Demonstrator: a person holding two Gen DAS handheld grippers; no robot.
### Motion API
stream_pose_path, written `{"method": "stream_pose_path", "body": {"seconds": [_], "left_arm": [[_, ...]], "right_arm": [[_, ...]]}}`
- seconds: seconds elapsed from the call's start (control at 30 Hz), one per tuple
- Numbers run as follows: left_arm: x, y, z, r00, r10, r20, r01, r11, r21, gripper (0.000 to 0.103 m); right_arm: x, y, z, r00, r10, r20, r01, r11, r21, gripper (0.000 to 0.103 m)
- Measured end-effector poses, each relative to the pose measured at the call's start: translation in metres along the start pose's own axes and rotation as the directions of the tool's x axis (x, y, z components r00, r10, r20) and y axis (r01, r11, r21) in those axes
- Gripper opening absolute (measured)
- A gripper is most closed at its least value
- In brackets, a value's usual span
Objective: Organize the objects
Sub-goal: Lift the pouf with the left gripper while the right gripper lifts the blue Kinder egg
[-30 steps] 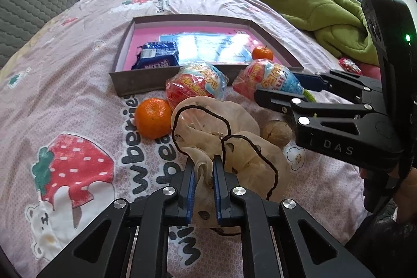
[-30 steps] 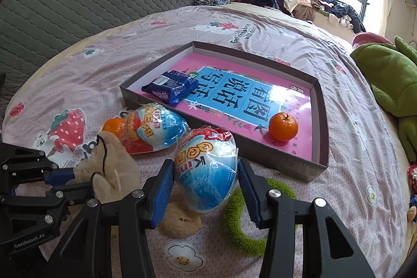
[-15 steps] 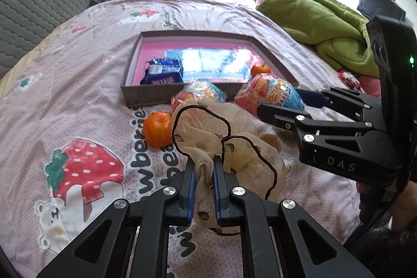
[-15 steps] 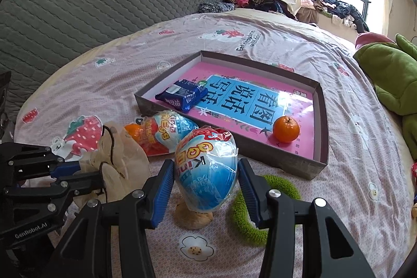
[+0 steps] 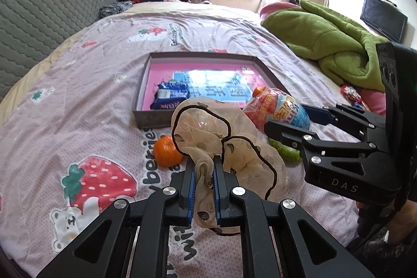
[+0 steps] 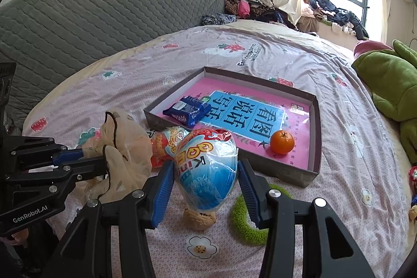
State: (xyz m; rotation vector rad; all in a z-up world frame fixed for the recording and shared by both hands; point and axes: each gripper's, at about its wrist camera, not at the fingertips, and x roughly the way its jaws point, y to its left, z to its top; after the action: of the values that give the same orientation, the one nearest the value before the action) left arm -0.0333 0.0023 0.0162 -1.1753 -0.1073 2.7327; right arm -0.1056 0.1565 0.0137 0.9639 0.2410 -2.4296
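1. The left tongs are clamped tight on a gathered fold of a sheer beige scrunchie with dark edging; most of the fabric balloons out in front of the pads, above the bedspread.
2. The right tongs grip a plastic-wrapped toy egg across its width, blunt end up, above the bed just short of the tray's near wall.
3. Judgement: both items look headed for the shallow cardboard box lid that serves as a tray. To do it well, carry each clear over the near wall before lowering. The scrunchie's loose loops could snag on the rim, so it wants extra height.
4. The egg's film looks slippery, so an even squeeze and an unhurried, low release should keep it from rolling.
5. Keeping the two tongs apart over the tray, one side each, would avoid a clash.
6. The tray lies on the bed and holds a blue snack packet near its left end and a mandarin near the front right corner. The middle of its pink printed floor is bare.
7. Outside it on the bedspread lie a second wrapped egg, another mandarin, a walnut and a green fuzzy ring.
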Motion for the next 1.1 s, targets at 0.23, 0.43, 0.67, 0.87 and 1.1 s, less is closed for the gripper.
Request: {"method": "stream_pose_path", "body": {"seconds": [0.23, 0.43, 0.67, 0.87, 1.1], "left_arm": [[-0.006, 0.001, 0.007, 0.999, 0.037, 0.038, -0.037, 0.999, -0.002, 0.011], [-0.009, 0.004, 0.021, 0.996, 0.039, 0.078, -0.038, 0.999, -0.016, 0.011], [-0.014, 0.004, 0.038, 0.992, 0.042, 0.116, -0.04, 0.999, -0.015, 0.011], [-0.016, 0.0, 0.048, 0.99, 0.047, 0.136, -0.048, 0.999, 0.003, 0.011], [-0.018, -0.004, 0.062, 0.986, 0.051, 0.156, -0.054, 0.998, 0.017, 0.011]], "right_arm": [[-0.01, -0.003, 0.003, 0.999, -0.008, 0.042, 0.007, 1.0, 0.018, 0.05], [-0.018, -0.004, 0.007, 0.995, -0.013, 0.096, 0.011, 1.0, 0.026, 0.05], [-0.024, -0.008, 0.013, 0.992, -0.013, 0.128, 0.008, 0.999, 0.042, 0.05], [-0.032, -0.009, 0.019, 0.988, -0.021, 0.155, 0.014, 0.999, 0.044, 0.05], [-0.038, -0.014, 0.03, 0.984, -0.037, 0.172, 0.028, 0.998, 0.051, 0.05]]}}
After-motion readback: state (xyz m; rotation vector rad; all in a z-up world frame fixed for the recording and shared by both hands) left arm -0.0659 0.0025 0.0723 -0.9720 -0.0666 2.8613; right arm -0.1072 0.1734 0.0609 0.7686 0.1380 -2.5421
